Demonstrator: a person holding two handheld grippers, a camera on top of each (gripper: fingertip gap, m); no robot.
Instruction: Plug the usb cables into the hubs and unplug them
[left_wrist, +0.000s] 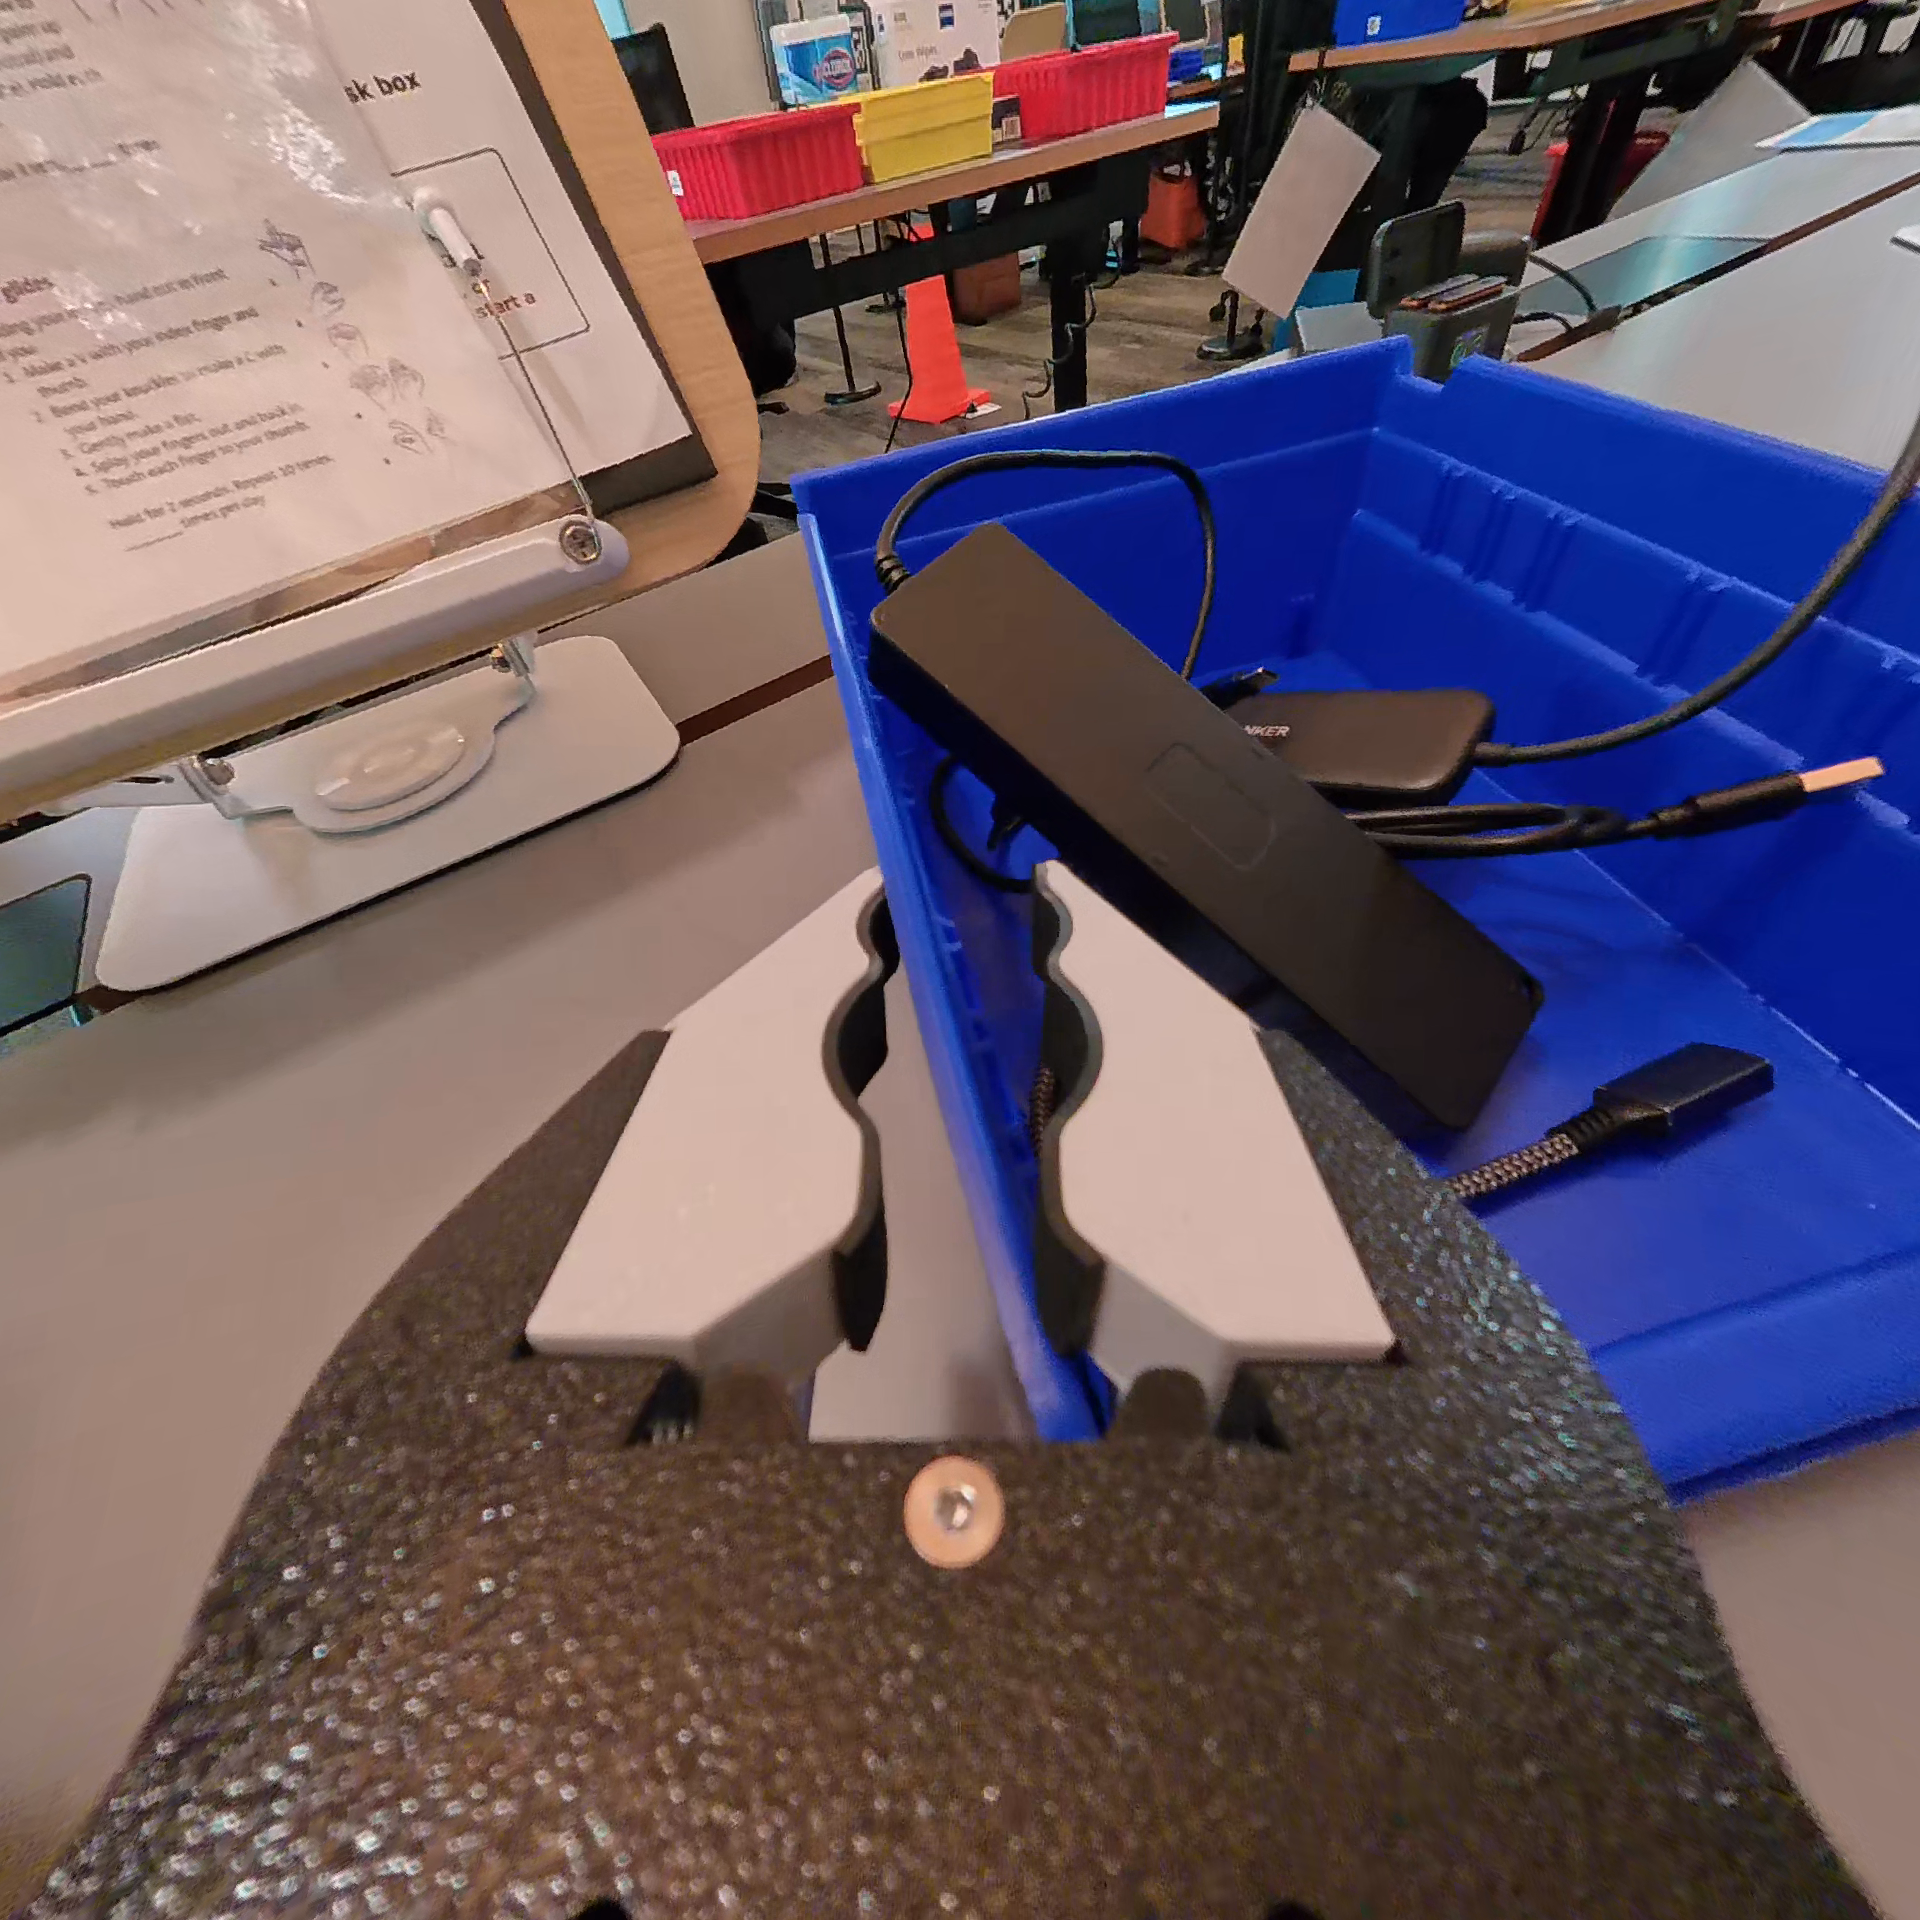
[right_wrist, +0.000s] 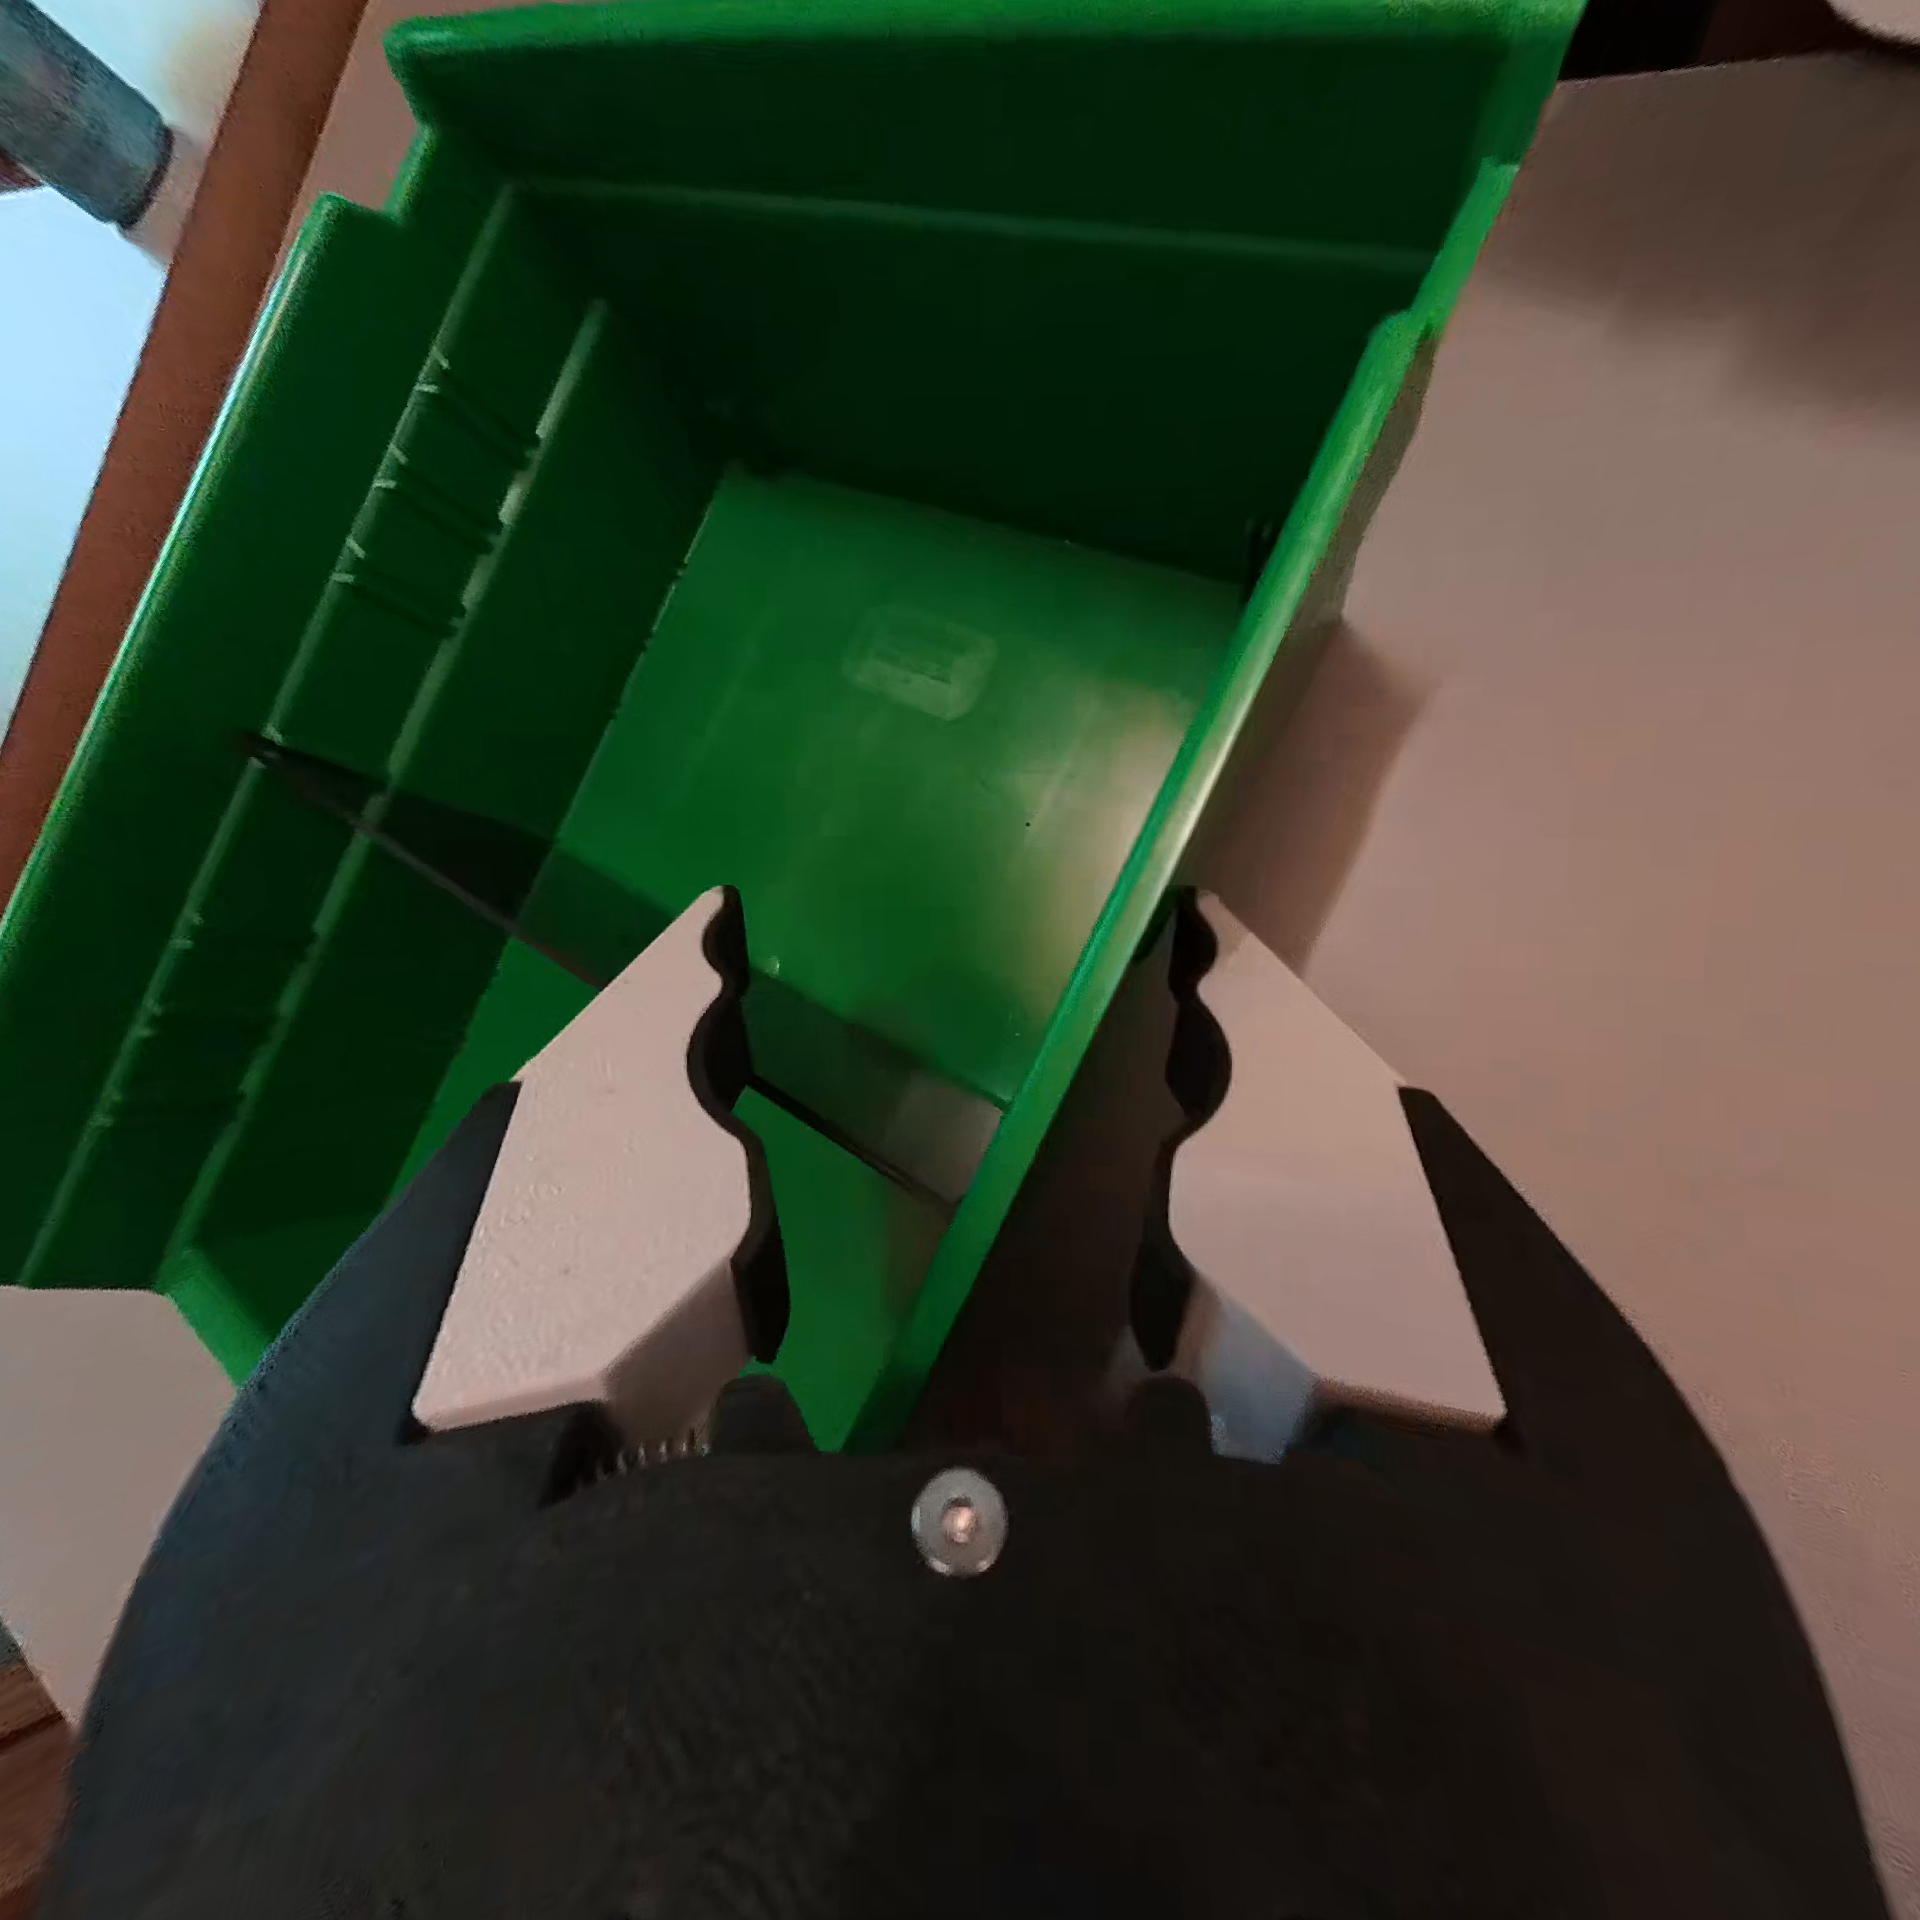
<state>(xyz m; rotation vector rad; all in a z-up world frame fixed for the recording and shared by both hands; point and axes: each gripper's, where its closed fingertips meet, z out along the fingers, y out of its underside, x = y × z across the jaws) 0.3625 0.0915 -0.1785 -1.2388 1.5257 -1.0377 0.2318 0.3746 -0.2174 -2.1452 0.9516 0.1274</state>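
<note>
The left gripper (left_wrist: 961, 883) sat low in the middle of its picture, with its two grey fingers (left_wrist: 727, 1143) a little apart, one on each side of the near wall of a blue bin (left_wrist: 1621, 1382). I could not tell if they squeezed the wall or just sat around it. In the bin, right of the middle, a long black hub (left_wrist: 1195, 821) leaned on that wall. A small black hub (left_wrist: 1382, 743) lay behind it. A thin black cable (left_wrist: 1049, 462) curled from the long hub's top end. A cable with a gold plug (left_wrist: 1839, 777) stuck out at the right edge, and a braided cable with a dark plug (left_wrist: 1683, 1086) lay on the bin floor, lower right. A stand with papers (left_wrist: 239, 353) filled the upper left, on a grey table (left_wrist: 312, 1195). The right gripper (right_wrist: 956, 904) was wide open, holding nothing. Its fingers (right_wrist: 603, 1195) sat one on each side of the right wall of a green bin (right_wrist: 1174, 935), which filled the upper left of that picture.
</note>
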